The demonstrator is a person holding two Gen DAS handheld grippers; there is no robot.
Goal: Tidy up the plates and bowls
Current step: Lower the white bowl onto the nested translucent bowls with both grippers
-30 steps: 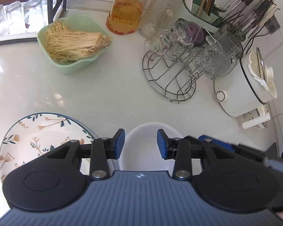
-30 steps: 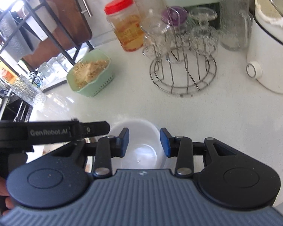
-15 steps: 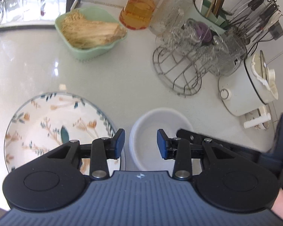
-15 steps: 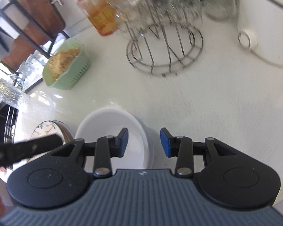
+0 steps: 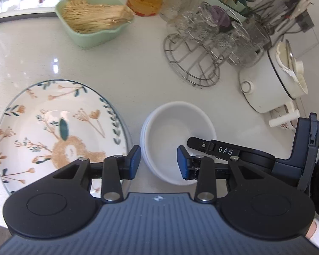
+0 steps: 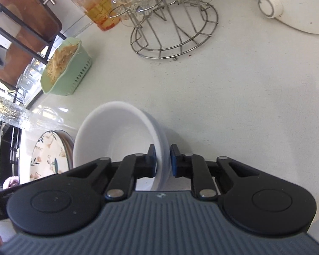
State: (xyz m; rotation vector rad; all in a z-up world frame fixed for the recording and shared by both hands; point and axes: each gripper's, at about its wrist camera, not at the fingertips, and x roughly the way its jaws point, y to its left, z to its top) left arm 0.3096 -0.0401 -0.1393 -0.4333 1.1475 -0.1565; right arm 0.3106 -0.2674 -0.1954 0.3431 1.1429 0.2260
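Observation:
Stacked white bowls sit on the white counter, right of a floral plate. My right gripper is shut on the right rim of the white bowls; one finger sits inside the bowl, the other outside. In the left wrist view a black finger of the right gripper reaches into the bowl from the right. My left gripper is open and empty, above the near left side of the bowls, between bowl and plate. The plate also shows in the right wrist view.
A green basket of noodles, a red-lidded jar, a wire rack of glasses and a white cooker stand along the far side. A dark shelf frame stands at the left.
My right gripper has come down onto the bowl's right rim and shut on it. My left gripper has pulled back and up, bringing more of the plate and bowls into view.

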